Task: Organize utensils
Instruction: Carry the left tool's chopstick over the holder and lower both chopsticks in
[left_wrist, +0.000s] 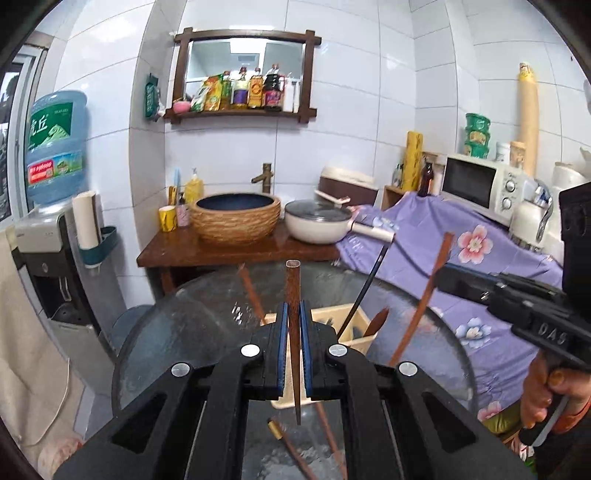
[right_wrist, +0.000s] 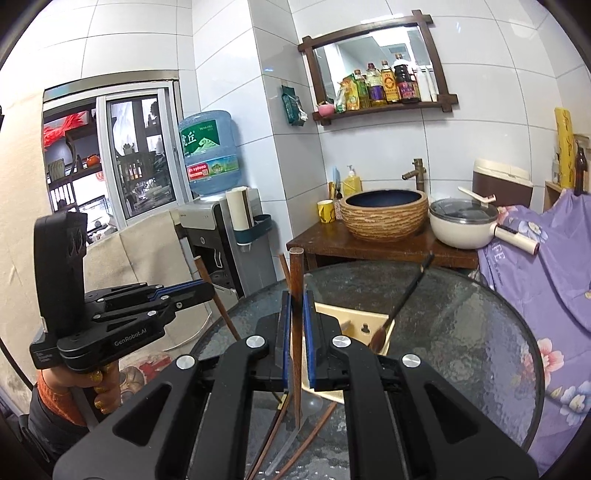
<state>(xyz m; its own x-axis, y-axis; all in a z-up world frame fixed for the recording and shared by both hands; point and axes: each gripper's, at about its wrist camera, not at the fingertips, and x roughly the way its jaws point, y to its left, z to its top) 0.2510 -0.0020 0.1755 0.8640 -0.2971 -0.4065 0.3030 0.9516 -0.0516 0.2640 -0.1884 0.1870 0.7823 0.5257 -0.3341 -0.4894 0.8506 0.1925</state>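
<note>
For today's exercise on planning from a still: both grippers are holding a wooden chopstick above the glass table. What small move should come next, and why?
Probably carry the left gripper forward and lower its chopstick, tip first, into the beige utensil holder. Both grippers are shut on upright chopsticks, the right gripper holding its chopstick likewise, and the holder sits just ahead on the glass table, already holding a black-handled spoon.

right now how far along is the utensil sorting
Partly done. The beige holder already has a black-handled utensil and a wooden spoon standing in it. In hand: each tongs, left and right, is shut on one brown chopstick. Left: a few chopsticks and a clear spoon lie on the glass table.
</note>
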